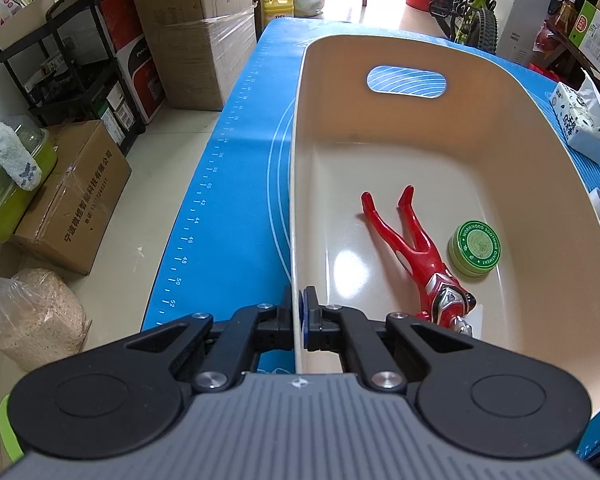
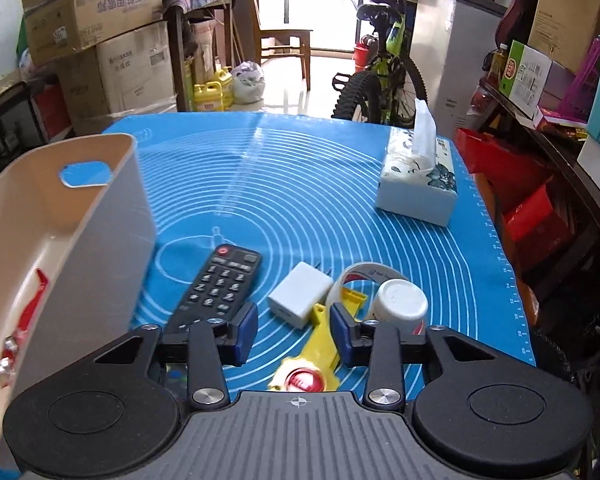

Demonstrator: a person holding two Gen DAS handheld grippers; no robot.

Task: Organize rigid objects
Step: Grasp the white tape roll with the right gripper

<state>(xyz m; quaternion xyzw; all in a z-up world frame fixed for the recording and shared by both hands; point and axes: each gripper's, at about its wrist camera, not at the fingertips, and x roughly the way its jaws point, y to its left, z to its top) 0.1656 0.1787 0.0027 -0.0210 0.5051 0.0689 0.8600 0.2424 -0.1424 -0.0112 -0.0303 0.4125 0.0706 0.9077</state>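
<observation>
My left gripper [image 1: 300, 312] is shut on the near left rim of the beige bin [image 1: 300, 184], which stands tilted on the blue mat. In the bin lie a red toy figure [image 1: 414, 248] and a green ointment tin [image 1: 477, 249]. The bin [image 2: 100, 216] also shows at the left of the right wrist view. My right gripper [image 2: 294, 330] is open above the mat, over a yellow toy [image 2: 320, 344] with a red disc. A black remote [image 2: 216, 288], a white charger [image 2: 300, 294], a tape roll [image 2: 360, 276] and a white cup [image 2: 400, 304] lie just ahead.
A tissue box [image 2: 416, 184] stands at the mat's [image 2: 280, 184] far right. Cardboard boxes [image 1: 196, 32], a black rack and bags crowd the floor to the left. A bicycle [image 2: 380, 76] and shelves stand beyond the table.
</observation>
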